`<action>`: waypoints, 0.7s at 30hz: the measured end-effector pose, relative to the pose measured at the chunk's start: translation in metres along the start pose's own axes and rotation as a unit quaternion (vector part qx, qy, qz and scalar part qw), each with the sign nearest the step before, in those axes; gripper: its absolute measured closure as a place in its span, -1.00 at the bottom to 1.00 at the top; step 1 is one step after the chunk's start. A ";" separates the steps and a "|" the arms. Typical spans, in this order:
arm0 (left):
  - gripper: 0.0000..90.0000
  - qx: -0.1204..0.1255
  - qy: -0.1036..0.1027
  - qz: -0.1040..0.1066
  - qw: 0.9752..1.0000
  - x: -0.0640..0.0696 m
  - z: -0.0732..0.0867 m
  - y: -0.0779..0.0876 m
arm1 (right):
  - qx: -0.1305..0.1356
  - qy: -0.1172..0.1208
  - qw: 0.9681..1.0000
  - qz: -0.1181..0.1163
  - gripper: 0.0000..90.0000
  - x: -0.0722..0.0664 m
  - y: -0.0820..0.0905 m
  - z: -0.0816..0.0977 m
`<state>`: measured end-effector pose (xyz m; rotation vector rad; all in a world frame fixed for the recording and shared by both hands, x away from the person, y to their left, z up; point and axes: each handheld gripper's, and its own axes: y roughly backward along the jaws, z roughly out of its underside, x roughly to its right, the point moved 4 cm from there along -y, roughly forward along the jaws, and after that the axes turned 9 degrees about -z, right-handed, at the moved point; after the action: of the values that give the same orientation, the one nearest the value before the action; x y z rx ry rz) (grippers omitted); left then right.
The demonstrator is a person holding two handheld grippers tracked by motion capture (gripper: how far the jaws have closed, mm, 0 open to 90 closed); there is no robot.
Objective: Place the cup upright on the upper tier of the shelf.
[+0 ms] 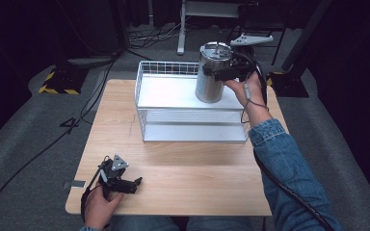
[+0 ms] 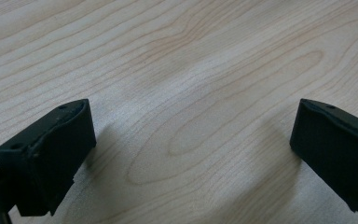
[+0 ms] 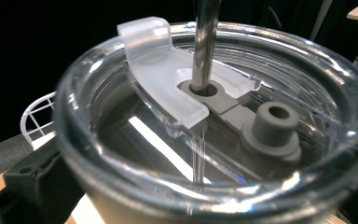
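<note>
A tall brushed-steel tumbler [image 1: 213,74] with a clear plastic lid [image 3: 214,116] and a metal straw [image 3: 204,44] is held upright over the top shelf of a white wire rack [image 1: 183,98], at its right rear corner. It is clamped near its rim by the right gripper [image 1: 224,73]. Whether its base touches the shelf cannot be told. Placement is judged nearly complete; settling and release remain. Through the lid, the tumbler appears empty apart from the straw. Nothing else is seen on the rack's shelves. The left gripper [image 1: 125,182] rests on the light wooden table [image 1: 188,168], its jaws spread wide and holding nothing.
</note>
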<state>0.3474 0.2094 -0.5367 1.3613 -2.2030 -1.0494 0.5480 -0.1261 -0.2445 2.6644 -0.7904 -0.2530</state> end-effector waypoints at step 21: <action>-1.00 -0.002 -0.008 0.004 1.000 0.000 -0.001 -0.001 | 0.006 0.009 1.000 -0.010 -1.00 -0.019 0.046 0.003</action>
<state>0.3488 0.2089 -0.5364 1.3456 -2.2146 -1.0659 0.5089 -0.1528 -0.2287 2.6837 -0.7636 -0.2290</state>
